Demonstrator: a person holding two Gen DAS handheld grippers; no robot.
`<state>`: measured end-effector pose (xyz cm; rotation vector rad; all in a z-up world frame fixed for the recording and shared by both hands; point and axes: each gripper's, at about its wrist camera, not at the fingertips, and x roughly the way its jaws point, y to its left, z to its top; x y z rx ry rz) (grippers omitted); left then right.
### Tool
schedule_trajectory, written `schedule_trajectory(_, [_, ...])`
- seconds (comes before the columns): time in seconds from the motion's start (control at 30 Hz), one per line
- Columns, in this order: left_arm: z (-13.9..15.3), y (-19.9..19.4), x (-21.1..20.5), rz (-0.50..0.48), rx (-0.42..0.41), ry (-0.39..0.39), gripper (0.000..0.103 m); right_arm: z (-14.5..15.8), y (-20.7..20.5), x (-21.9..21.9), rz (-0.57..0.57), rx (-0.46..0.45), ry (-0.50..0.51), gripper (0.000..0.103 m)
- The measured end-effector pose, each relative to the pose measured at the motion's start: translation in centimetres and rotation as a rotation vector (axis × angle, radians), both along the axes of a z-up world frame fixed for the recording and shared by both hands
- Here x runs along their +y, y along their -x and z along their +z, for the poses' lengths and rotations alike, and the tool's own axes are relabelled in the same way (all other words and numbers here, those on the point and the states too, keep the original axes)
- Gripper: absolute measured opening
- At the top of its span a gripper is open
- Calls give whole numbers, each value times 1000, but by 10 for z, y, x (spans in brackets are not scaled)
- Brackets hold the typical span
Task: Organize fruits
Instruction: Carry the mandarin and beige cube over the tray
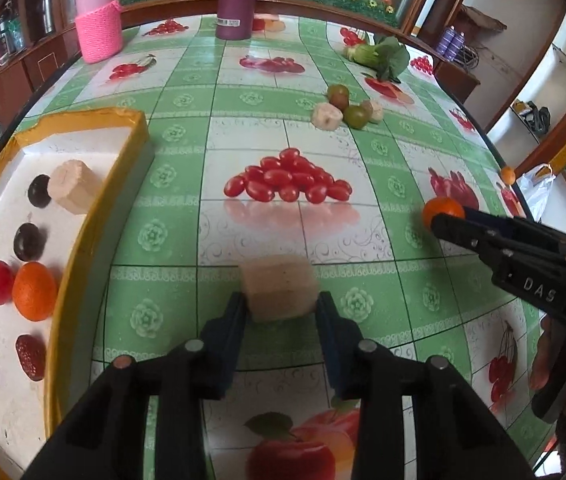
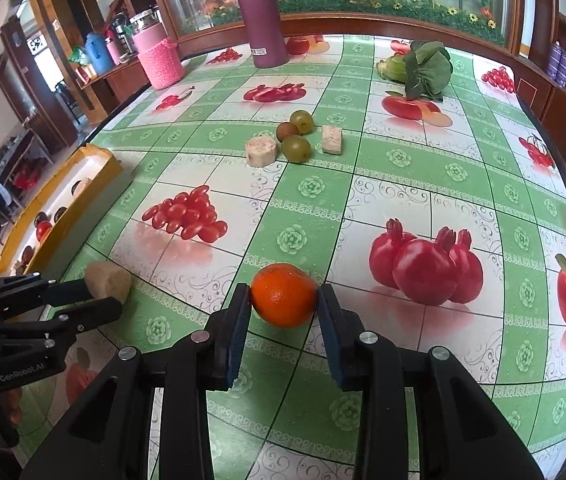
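Left tool (image 1: 281, 308): clamped on a banana chunk (image 1: 279, 292), above the surface (image 1: 363, 240).
Right tool (image 2: 283, 304): gripping an orange (image 2: 284, 295).
Tray (image 1: 95, 216): to the left, part filled.
Risk: the round orange could squirt loose and roll off the edge.

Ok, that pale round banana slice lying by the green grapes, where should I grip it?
Take the pale round banana slice across its curved rind, coming straight down from above. It lies flat, cut face up. Put one finger on its open left, the other in the gap beside the green grape.
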<state>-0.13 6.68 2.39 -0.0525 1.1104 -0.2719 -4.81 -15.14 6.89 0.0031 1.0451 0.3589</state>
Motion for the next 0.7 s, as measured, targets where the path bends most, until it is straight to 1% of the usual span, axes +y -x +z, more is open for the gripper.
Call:
schedule_trajectory(0.1, [9,-1,2,21,-15,16,39,0,0,-1,-7,-1,-2,33])
schedule_trajectory(0.2, [19,-3,3,37,-37,15,39,1,0,-1,-11,-3,-2,33])
schedule_trajectory(0.37, [33,-3,4,54,-87,-12,39,3,0,1,-11,-5,3,33])
schedule_trajectory(0.5, [39,-2,5,56,-112,-21,39,4,0,3,-8,-5,8,33])
schedule_trajectory(0.7, [42,-1,9,64,-124,-17,39,6,-1,10,-1,-7,11,33])
